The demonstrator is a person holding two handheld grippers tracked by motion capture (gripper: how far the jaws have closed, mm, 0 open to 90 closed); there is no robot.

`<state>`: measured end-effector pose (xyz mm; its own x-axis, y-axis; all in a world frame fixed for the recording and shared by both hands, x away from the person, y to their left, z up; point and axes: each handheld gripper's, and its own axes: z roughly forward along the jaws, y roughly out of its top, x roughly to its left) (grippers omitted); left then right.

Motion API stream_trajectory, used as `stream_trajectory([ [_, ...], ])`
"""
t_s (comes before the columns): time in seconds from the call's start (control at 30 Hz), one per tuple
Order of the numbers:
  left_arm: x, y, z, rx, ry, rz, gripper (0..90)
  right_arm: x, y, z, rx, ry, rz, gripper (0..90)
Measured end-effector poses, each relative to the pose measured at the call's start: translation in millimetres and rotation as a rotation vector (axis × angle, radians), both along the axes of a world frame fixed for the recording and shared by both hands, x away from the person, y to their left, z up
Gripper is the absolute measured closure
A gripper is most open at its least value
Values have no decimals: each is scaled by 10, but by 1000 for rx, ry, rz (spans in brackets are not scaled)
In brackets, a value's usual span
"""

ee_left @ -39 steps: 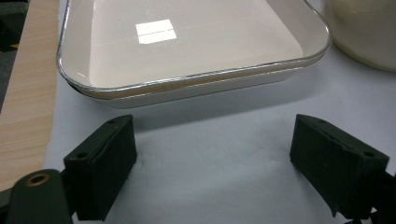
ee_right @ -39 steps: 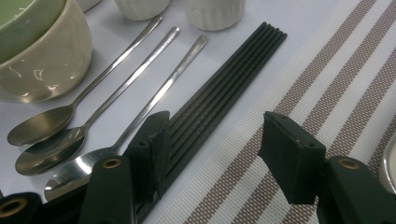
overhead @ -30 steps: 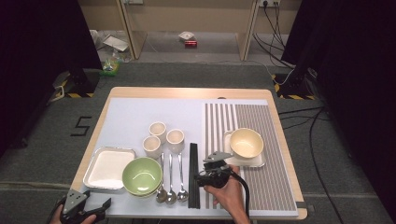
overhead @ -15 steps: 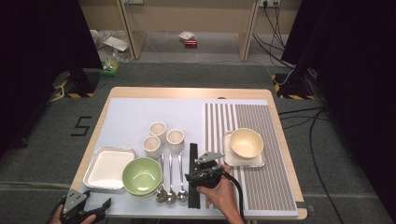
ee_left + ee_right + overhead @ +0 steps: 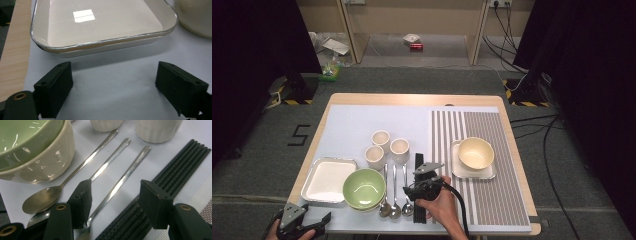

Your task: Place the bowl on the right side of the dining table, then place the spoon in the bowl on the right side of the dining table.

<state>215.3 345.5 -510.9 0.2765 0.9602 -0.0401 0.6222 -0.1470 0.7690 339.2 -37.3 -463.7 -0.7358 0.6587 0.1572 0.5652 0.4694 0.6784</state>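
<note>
Rightmost spoon between the right gripper's parted jaws, untouched.

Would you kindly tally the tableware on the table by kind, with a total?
Small white ribbed cups: 3
Long steel spoons: 3
Bowls: 2, one green bowl, one cream bowl
White rectangular trays: 2, one under the cream bowl
Bundle of black chopsticks: 1
Total: 11

Beside the glossy, glazed green bowl, three spoons show polished, mirror-bright metal, and the black chopsticks beyond them look matt and finely ribbed. On the bowl's far side the tray is smooth and shiny with a metallic rim. The worktop edge is pale wood.
</note>
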Motion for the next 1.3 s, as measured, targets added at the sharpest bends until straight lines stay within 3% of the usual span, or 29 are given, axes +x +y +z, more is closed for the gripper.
stream_trajectory([
  [0.33,4,-9,-4,2,-5,6,130,-18,146,-33,-19,5,28,450],
  [0.97,3,-9,-4,1,-5,6,130,-5,173,-57,-30,12,32,458],
  [1.3,-1,-3,-3,7,-4,5,130,3,218,-112,-70,27,23,563],
])
